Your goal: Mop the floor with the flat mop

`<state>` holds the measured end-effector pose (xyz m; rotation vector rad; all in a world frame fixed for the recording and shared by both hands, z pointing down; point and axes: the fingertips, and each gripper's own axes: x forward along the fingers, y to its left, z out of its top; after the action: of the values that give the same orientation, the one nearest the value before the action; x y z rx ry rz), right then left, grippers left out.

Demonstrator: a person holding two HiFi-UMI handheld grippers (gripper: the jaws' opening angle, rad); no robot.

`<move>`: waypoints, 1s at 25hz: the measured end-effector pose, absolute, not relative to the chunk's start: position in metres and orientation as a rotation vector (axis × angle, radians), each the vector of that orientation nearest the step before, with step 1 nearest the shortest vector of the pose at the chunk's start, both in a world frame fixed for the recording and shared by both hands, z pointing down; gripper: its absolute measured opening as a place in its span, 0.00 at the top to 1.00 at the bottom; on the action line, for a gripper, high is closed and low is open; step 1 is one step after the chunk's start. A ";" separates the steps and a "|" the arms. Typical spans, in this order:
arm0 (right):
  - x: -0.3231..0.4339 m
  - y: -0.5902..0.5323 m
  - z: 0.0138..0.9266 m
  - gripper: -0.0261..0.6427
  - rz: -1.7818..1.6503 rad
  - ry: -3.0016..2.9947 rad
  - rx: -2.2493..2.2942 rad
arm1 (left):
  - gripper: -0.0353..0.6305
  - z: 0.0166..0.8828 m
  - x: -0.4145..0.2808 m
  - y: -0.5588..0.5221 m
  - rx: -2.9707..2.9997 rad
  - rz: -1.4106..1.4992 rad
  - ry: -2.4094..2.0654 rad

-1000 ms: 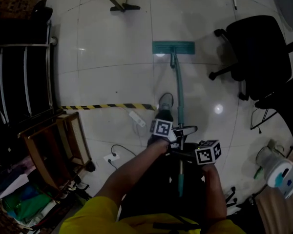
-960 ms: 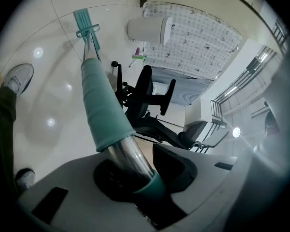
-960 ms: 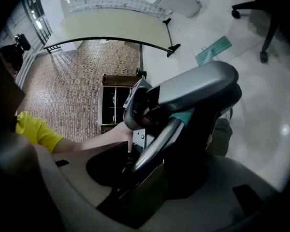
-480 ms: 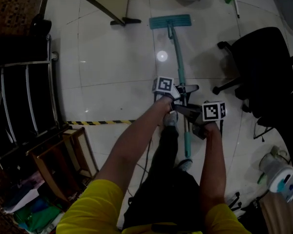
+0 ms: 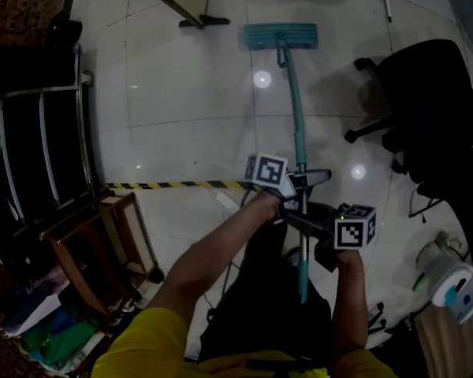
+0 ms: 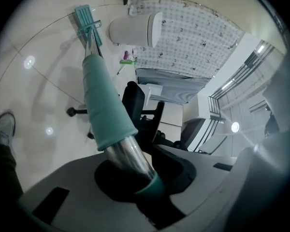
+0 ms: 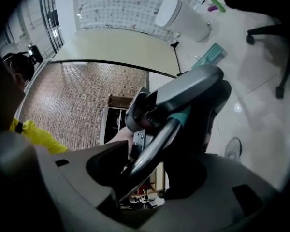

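A flat mop with a teal head lies on the white tiled floor at the top of the head view, and its teal-sleeved pole runs down toward me. My left gripper is shut on the pole higher up. My right gripper is shut on it lower down, close to the teal end grip. In the left gripper view the pole rises from between the jaws to the mop head. In the right gripper view the metal pole crosses between the jaws, with the left gripper beyond.
A black office chair stands right of the mop. A dark shelf rack and a wooden frame line the left. Yellow-black tape crosses the floor. A white cylinder stands behind the mop head; a table leg lies top left.
The mop head slid away over the tiles and has now come back slightly. Both grippers, which rose toward the middle of the view, have pulled back toward me, still holding the pole.
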<state>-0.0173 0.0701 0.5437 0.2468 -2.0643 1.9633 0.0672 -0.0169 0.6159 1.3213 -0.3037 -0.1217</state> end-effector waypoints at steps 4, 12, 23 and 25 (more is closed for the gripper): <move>0.021 0.178 0.508 0.61 1.962 -1.996 0.193 | 0.80 0.574 0.106 0.085 1.279 -0.227 -0.276; 0.037 0.211 0.558 0.60 1.990 -1.906 0.185 | 0.81 0.629 0.121 0.129 1.089 -0.283 -0.308; -0.040 -0.031 0.629 0.63 2.006 -2.067 0.329 | 0.84 0.696 0.040 -0.119 1.221 -0.276 -0.319; -0.049 -0.062 0.631 0.63 2.009 -2.078 0.350 | 0.84 0.698 0.031 -0.150 1.237 -0.266 -0.320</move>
<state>-0.0489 -0.0619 0.6309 0.3502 -2.0783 2.0095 0.0309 -0.1502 0.6983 1.2366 -0.3197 -0.2658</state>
